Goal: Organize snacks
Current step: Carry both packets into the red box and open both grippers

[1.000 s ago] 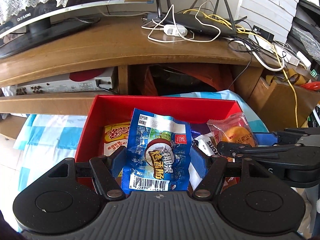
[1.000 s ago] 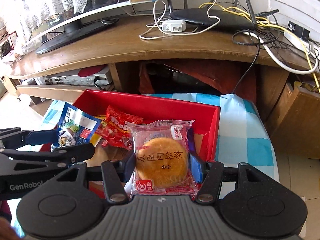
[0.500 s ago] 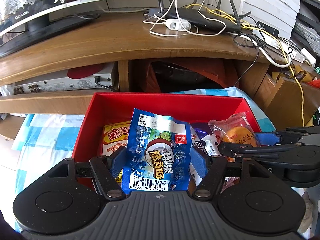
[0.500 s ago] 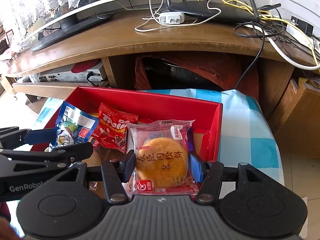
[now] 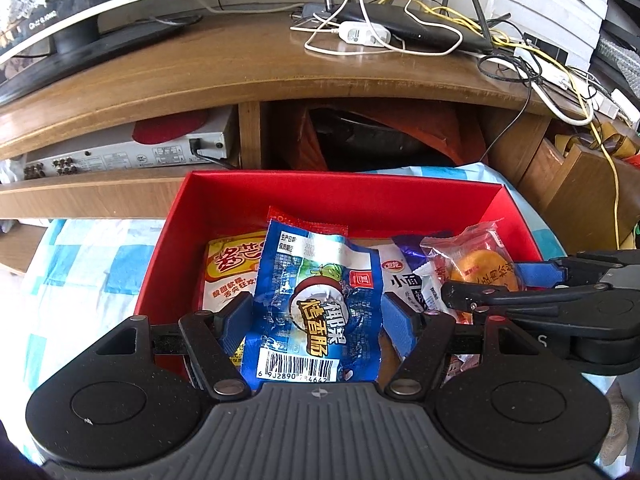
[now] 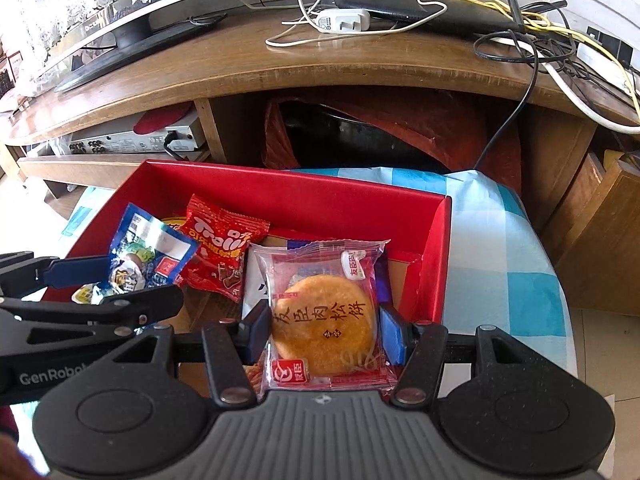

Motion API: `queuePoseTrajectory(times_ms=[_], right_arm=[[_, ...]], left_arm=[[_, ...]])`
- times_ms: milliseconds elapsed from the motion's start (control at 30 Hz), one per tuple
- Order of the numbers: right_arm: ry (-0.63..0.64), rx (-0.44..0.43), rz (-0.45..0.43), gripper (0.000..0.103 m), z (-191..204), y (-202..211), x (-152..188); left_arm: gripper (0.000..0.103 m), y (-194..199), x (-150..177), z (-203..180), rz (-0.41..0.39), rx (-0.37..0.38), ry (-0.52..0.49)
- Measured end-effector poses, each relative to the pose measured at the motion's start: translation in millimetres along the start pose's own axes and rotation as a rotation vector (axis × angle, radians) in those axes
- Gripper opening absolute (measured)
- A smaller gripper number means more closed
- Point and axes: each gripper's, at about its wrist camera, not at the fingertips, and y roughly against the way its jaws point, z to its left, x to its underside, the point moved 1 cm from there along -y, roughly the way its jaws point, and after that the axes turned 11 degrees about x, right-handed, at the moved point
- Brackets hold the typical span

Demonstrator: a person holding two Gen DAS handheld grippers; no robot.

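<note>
While both grippers hang over the red cardboard box (image 5: 344,200), the left gripper (image 5: 318,316) clamps a crinkly blue foil packet (image 5: 316,308) between its blue pads. The right gripper (image 6: 324,330) pinches a clear wrapper around a round golden cake (image 6: 324,324). Other glossy packets lie in the box below them.

Each wrist camera looks forward and steeply down, close above the red box (image 5: 344,200). Both views share the box and the wooden desk (image 6: 360,64) behind it.
</note>
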Motion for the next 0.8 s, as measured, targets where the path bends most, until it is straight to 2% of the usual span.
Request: queuePoseTrajectory(times_ms=[300,800], right_arm=[[0.011,0.014,-0.017,0.072,0,1,1],[0.003,0.035,-0.070,0.072,-1,23,-2]], left_arm=[[0.076,-1,3,-3,0.010,-0.011,-0.020],[0.083,18,3,-9,-0.042,-0.023,-0.045]])
